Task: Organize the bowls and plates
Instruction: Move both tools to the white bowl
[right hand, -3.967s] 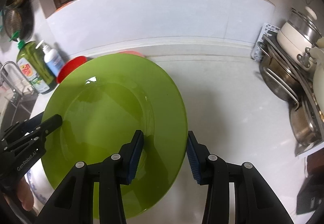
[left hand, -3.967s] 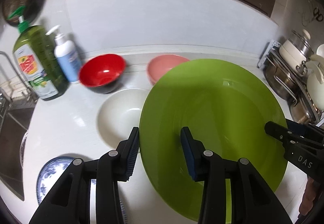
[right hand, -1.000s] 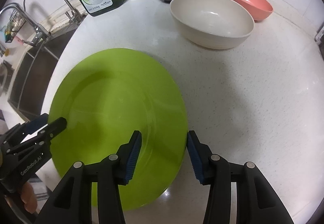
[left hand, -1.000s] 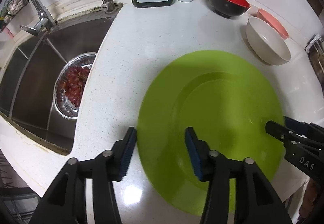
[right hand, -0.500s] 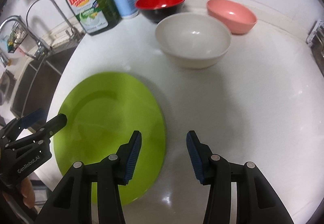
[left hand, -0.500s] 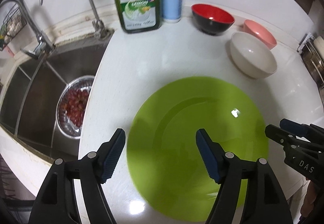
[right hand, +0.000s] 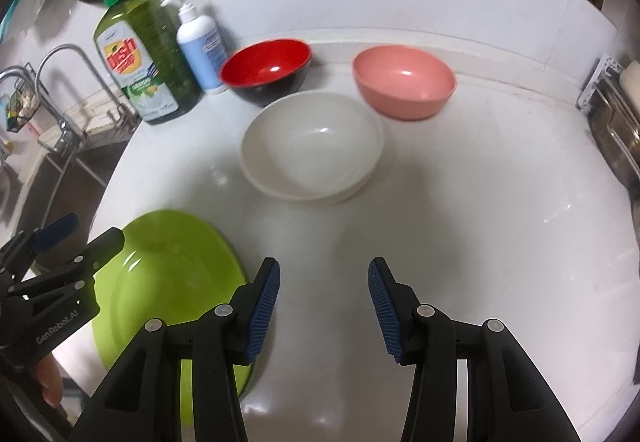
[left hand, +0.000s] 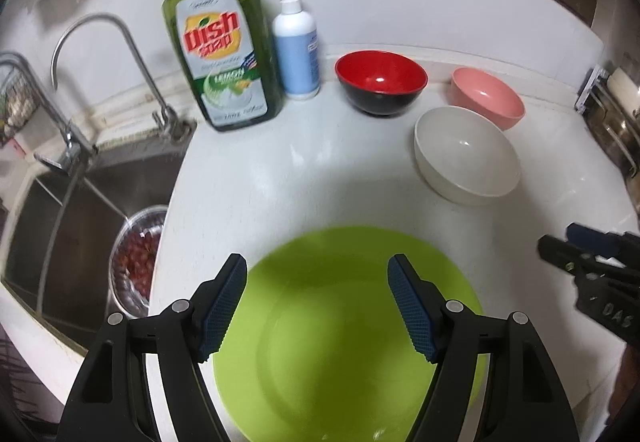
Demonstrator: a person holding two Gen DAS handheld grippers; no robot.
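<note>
On the far left, past the tabletop (left hand: pixel 320 170) edge, sits the sink (left hand: pixel 84 202) with a metal strainer of grapes (left hand: pixel 134 262) in it, and that edge is my first worry. The green plate (left hand: pixel 340 342) lies flat on the tabletop near its front corner beside the sink, and in the right wrist view its near rim seems close to the tabletop's front edge. A careless nudge from either of my tools could slide it off or toward the sink.

My left gripper (left hand: pixel 318 306) hangs above the plate with its fingers spread wide, holding nothing. If I drop it straight down, the pads could clip the rim and tip the plate.

Further back stand the dish soap bottle (left hand: pixel 220 54) and the pump bottle (left hand: pixel 296 42), just beside the red bowl (left hand: pixel 380 78). Reaching for that bowl carelessly could topple a bottle.

The white bowl (right hand: pixel 312 150) sits in the middle, near the red one, with the pink bowl (right hand: pixel 404 82) just behind it to the right. I judge nesting them is what comes next. Smooth, curved walls may slip from a shallow pinch.

My right gripper (right hand: pixel 324 306) is also spread wide and empty, over bare tabletop right of the plate and pointed toward the white bowl. At the far right a rack of pots (right hand: pixel 616 130) crowds my swing.
</note>
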